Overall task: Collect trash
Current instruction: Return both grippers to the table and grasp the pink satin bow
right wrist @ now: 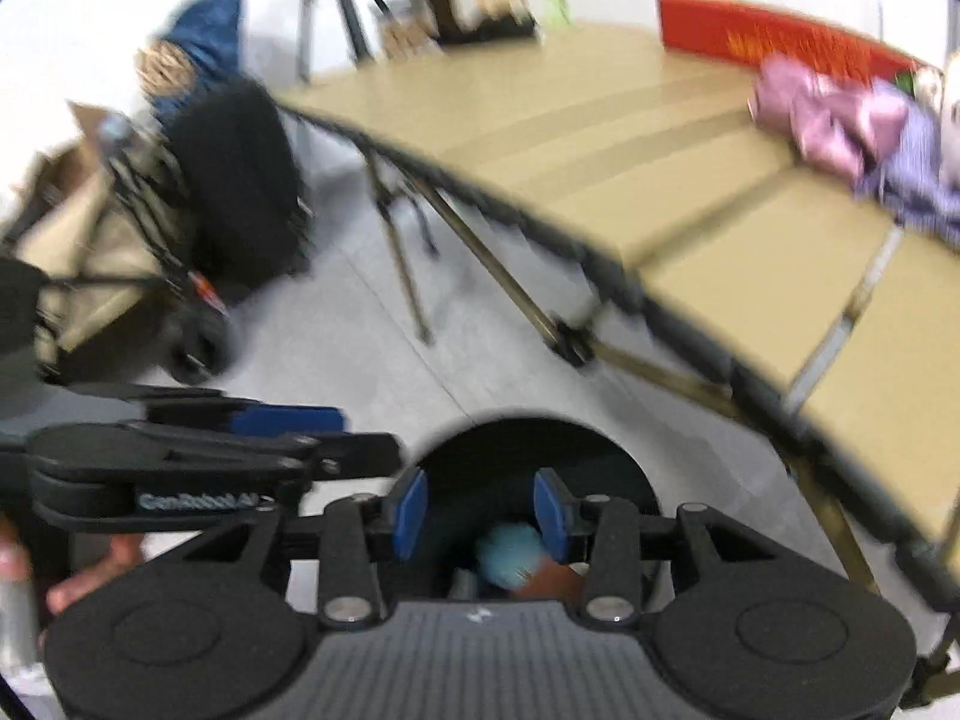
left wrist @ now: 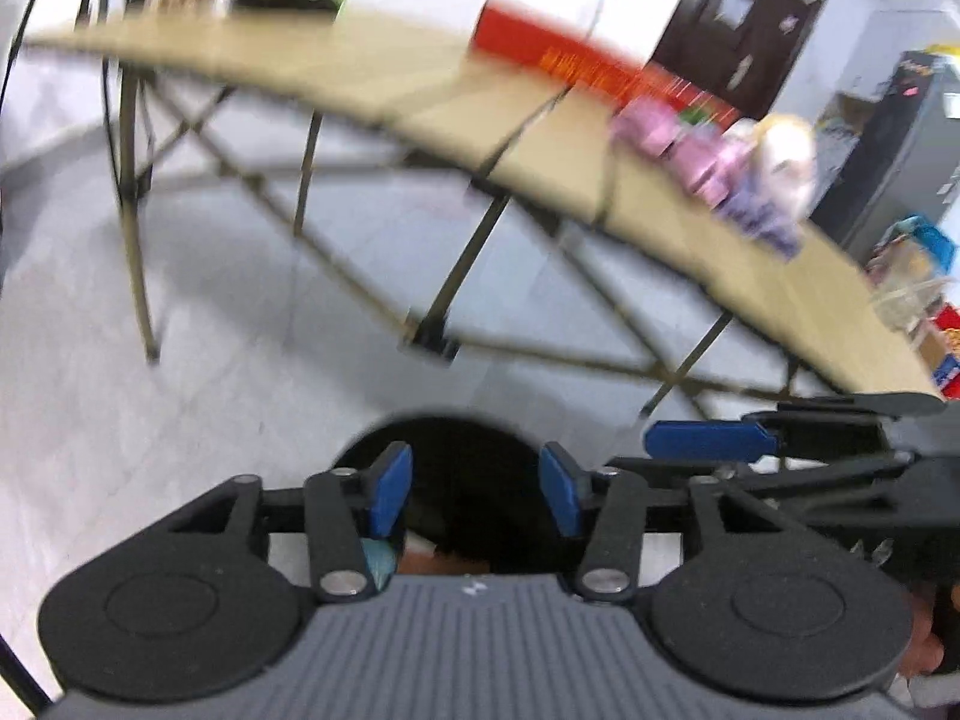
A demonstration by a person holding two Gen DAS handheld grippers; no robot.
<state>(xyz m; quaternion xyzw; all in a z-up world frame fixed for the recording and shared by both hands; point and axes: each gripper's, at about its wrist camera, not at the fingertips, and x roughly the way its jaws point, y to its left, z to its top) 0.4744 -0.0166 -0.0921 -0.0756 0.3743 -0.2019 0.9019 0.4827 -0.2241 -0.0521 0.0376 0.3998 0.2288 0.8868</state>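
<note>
Your left gripper (left wrist: pixel 474 495) and right gripper (right wrist: pixel 480 510) both hang over the black bin (right wrist: pixel 531 450) on the floor, pads parted and nothing between them. Below the right fingers, inside the bin, lie a crumpled blue scrap (right wrist: pixel 510 552) and something reddish-brown beside it, so part of the collecting looks done. Beyond the fingers and up to their right stands the folding table (right wrist: pixel 600 138). At its far side a pink and purple heap (right wrist: pixel 840 120) sits against a red box (right wrist: pixel 780 36); whether that is trash you can't tell through the blur. The floor is pale grey, with a black bag (right wrist: pixel 240 180) off to the left.
</note>
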